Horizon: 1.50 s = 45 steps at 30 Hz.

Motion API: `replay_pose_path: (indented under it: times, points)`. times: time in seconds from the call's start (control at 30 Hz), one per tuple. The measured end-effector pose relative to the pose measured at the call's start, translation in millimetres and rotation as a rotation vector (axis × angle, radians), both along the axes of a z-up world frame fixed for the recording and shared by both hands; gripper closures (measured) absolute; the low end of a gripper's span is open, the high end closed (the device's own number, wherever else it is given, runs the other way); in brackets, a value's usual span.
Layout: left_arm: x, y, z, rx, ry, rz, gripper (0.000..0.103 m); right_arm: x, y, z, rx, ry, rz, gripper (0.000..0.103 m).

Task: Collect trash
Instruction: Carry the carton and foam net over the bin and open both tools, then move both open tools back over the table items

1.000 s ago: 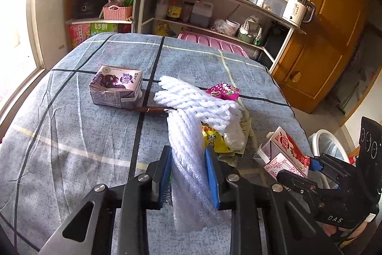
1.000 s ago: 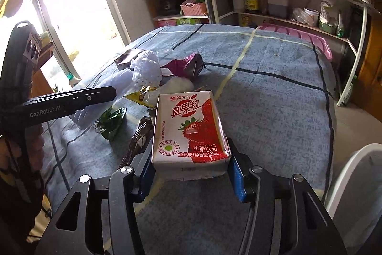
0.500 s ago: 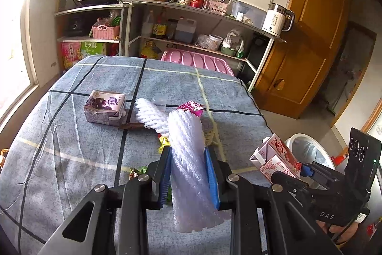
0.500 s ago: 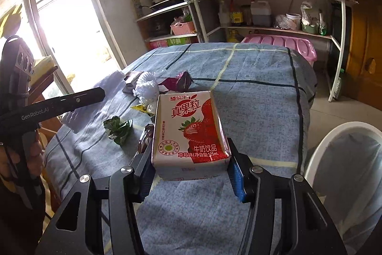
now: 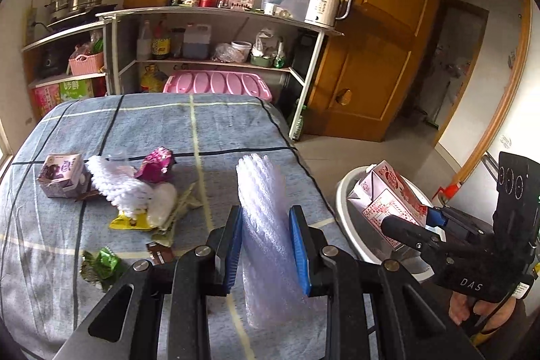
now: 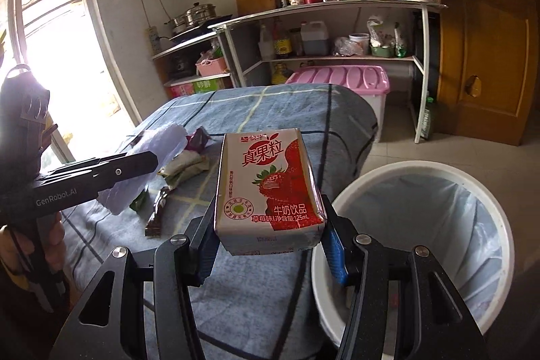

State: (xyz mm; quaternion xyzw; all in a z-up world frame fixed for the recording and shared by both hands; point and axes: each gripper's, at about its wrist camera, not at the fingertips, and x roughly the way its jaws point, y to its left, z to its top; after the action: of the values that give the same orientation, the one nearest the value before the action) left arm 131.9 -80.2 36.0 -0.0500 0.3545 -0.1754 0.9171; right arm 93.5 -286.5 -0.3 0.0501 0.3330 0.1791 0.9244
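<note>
My left gripper is shut on a clear bubble-wrap sleeve, held upright above the table's right edge. My right gripper is shut on a strawberry milk carton, held at the left rim of the white trash bin. The bin, lined with a clear bag, stands on the floor beside the table. In the left wrist view the carton hangs over the bin. On the table lie a purple carton, white foam netting, a magenta wrapper, a yellow wrapper and a green wrapper.
The table wears a blue-grey checked cloth. A metal shelf unit with bottles, pots and a kettle stands behind it, with a pink lidded box underneath. A wooden door is to the right. A small brown wrapper lies near the table edge.
Both grippers have swung right with their loads, away from the trash pile. The strawberry carton now sits at the bin's rim, and the bubble wrap is near the table's right edge.
</note>
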Motion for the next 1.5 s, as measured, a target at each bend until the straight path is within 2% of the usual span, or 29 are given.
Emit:
replay_pose_path:
  times: [0.2,0.4,0.6,0.8,0.9,0.97,1.0,1.07,1.3,1.5]
  points:
    - [8,-48,1,-0.023,-0.004,-0.100,0.075,-6,-40,1,-0.016,0.018,-0.101,0.049]
    - [16,-103,-10,-0.020,0.031,-0.227,0.075,-10,-77,-10,-0.059,0.055,-0.214,0.049]
    - [21,-148,-26,0.004,0.072,-0.295,0.075,-5,-105,-29,-0.110,0.123,-0.273,0.049]
    - [27,-175,-46,0.027,0.127,-0.321,0.074,1,-119,-53,-0.159,0.190,-0.285,0.048]
    - [30,-181,-55,0.033,0.154,-0.324,0.071,1,-123,-58,-0.167,0.197,-0.287,0.047]
    - [32,-184,-57,0.038,0.159,-0.321,0.064,1,-125,-59,-0.161,0.198,-0.287,0.040]
    - [32,-184,-58,0.039,0.160,-0.318,0.054,0,-125,-58,-0.156,0.196,-0.286,0.039]
    - [32,-185,-59,0.033,0.158,-0.316,0.045,0,-126,-57,-0.150,0.192,-0.293,0.039]
    - [29,-174,-54,0.012,0.157,-0.299,0.045,-7,-124,-51,-0.142,0.174,-0.307,0.039]
    - [21,-148,-44,-0.006,0.134,-0.265,0.045,-13,-111,-39,-0.112,0.134,-0.294,0.039]
